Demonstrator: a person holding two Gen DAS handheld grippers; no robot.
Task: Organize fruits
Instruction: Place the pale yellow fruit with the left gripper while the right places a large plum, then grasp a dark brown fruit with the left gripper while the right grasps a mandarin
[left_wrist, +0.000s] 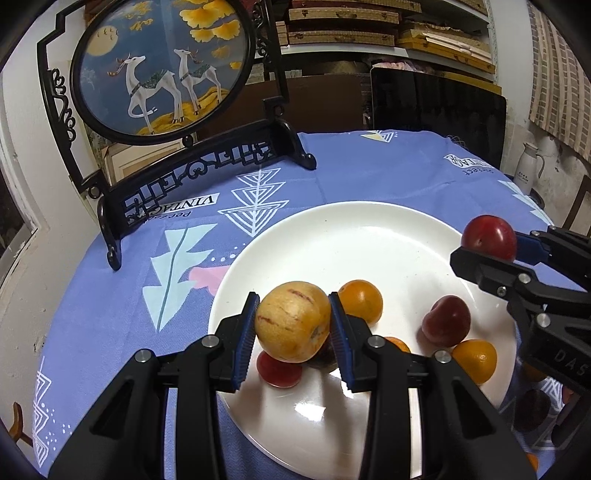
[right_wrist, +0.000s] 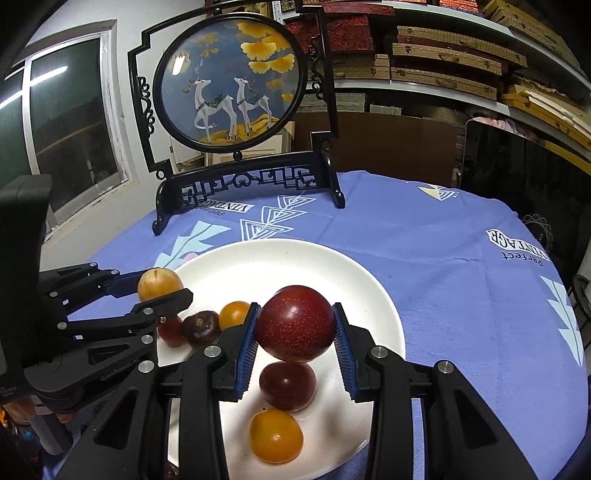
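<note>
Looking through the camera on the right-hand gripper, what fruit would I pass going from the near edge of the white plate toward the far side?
Near to far down the middle of the plate: orange fruit → dark red plum lying on the plate → large speckled red plum held above the plate in the right gripper.
</note>
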